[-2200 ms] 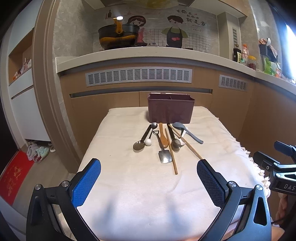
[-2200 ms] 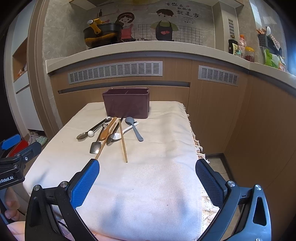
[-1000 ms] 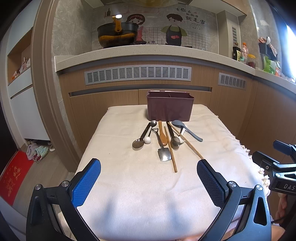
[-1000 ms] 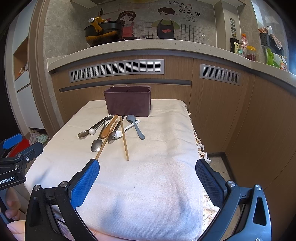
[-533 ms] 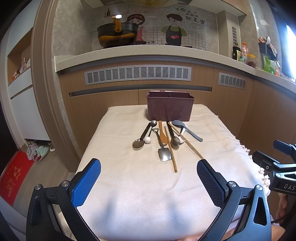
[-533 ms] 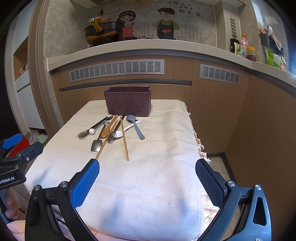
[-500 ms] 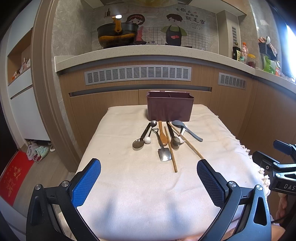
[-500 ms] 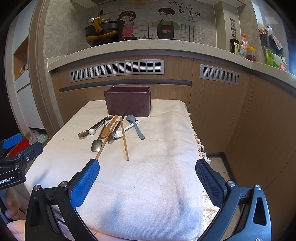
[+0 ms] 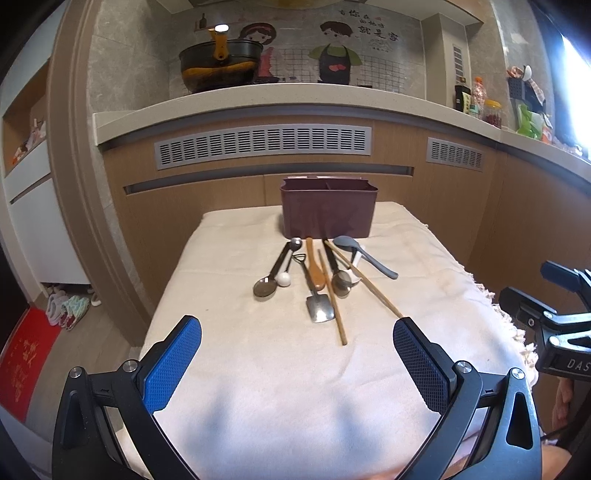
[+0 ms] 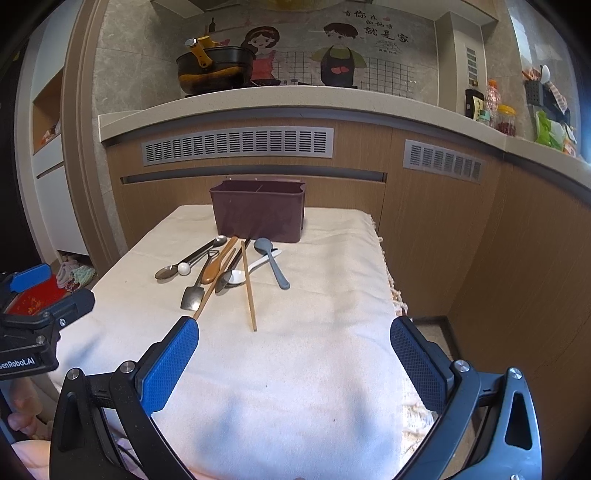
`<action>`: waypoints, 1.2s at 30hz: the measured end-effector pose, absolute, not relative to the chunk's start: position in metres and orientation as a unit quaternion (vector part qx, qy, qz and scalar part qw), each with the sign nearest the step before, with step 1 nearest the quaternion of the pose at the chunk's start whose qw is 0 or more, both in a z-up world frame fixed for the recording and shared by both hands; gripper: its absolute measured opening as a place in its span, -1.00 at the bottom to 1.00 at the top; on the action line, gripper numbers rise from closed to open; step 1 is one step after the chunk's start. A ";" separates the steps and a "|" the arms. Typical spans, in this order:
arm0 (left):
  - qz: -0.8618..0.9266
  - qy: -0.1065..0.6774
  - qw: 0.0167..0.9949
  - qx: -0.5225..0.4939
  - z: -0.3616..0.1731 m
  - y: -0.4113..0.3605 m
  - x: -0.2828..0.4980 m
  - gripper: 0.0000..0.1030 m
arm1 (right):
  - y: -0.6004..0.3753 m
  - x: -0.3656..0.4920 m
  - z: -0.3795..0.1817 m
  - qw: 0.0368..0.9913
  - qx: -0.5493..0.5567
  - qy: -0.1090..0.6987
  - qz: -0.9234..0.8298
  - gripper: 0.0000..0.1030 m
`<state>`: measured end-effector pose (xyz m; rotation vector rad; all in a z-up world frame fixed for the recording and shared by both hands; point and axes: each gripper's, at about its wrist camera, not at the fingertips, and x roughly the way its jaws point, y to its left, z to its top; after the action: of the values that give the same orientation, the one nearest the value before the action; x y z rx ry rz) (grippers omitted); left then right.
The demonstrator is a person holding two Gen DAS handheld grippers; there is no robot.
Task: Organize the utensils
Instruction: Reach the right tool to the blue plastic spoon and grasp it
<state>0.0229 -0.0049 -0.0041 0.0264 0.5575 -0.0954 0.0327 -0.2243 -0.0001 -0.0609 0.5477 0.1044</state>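
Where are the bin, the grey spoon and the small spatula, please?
bin (image 9: pixel 328 214): left wrist view, middle of its front wall.
grey spoon (image 10: pixel 263 245): right wrist view, on its bowl.
small spatula (image 9: pixel 319 307): left wrist view, on its flat metal blade.

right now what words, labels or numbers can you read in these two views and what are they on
"DAS": white letters on the right gripper, cut off by the edge of the left wrist view.
"enRobot.AI": white letters on the left gripper, its start cut off in the right wrist view.
Chinese characters on the wall mural: visible, too small to read surely.
Bottle label on the counter: too blurred.
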 end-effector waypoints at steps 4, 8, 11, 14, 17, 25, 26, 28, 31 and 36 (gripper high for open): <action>-0.061 0.264 0.962 0.011 0.003 -0.005 0.041 1.00 | -0.223 0.050 0.007 0.962 -0.027 0.266 0.053 1.00; -0.053 0.260 0.964 0.007 0.011 0.001 0.069 1.00 | -0.224 0.075 0.010 0.963 -0.026 0.264 0.049 1.00; -0.044 0.258 0.965 0.011 0.015 0.007 0.093 1.00 | -0.224 0.100 0.012 0.964 -0.037 0.260 0.035 1.00; -0.036 0.257 0.966 0.013 0.016 0.017 0.120 1.00 | -0.225 0.129 0.012 0.964 -0.043 0.262 0.031 1.00; -0.039 0.272 0.961 -0.016 0.013 0.035 0.149 1.00 | -0.221 0.158 0.006 0.959 -0.043 0.276 0.047 1.00; 0.010 0.287 0.957 -0.045 0.002 0.082 0.197 1.00 | -0.192 0.235 -0.024 0.943 -0.090 0.310 0.082 0.97; 0.018 0.290 0.956 -0.046 -0.001 0.085 0.201 1.00 | -0.190 0.246 -0.029 0.938 -0.086 0.322 0.092 0.88; 0.023 0.297 0.953 -0.050 -0.007 0.089 0.206 1.00 | -0.183 0.271 -0.040 0.927 -0.082 0.350 0.109 0.66; 0.018 0.318 0.946 -0.052 -0.021 0.093 0.212 1.00 | -0.168 0.300 -0.058 0.910 -0.095 0.383 0.127 0.23; 0.007 0.348 0.936 -0.048 -0.042 0.091 0.215 1.00 | -0.142 0.327 -0.085 0.891 -0.124 0.412 0.143 0.07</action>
<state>0.2152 0.0911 -0.0423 -0.0988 0.7104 0.0134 0.3270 -0.1423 -0.0850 -0.2573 0.8551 0.2960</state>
